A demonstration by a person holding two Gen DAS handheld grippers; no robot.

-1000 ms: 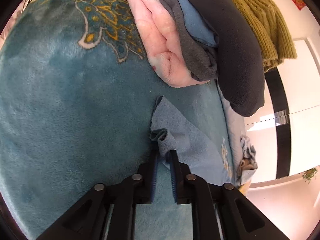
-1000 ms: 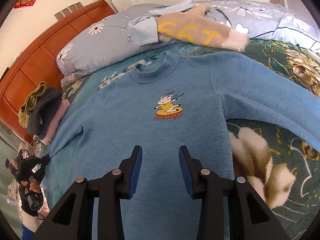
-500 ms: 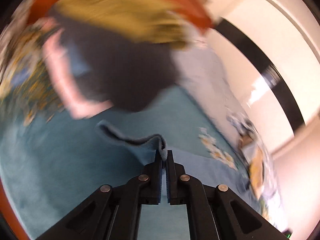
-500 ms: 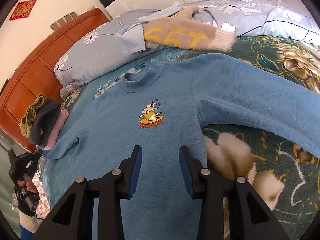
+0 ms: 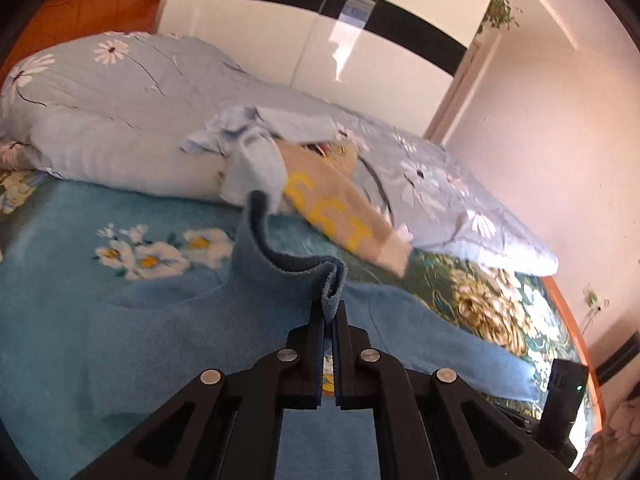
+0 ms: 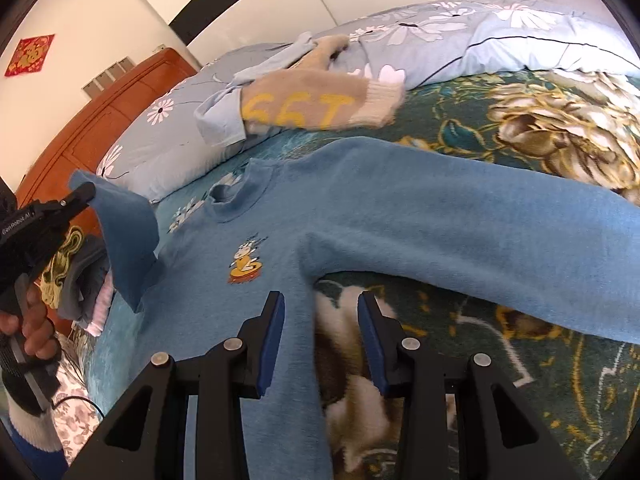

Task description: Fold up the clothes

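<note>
Floral bedspread (image 6: 540, 128) — blue sweater (image 6: 400, 216) spread, left gripper (image 5: 330, 314) jaws pinching its sleeve

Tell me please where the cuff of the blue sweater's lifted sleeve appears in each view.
Left wrist: the cuff is at centre, pinched in the left gripper.
Right wrist: cuff at far left, raised.
Shared landmark: the beige sweater with yellow digits.

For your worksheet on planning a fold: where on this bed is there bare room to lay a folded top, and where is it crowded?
Bare blanket shows below the blue sweater's outstretched sleeve, beside the right gripper. Crowded: the pillows carry a beige sweater, and folded clothes pile up behind the left gripper.
</note>
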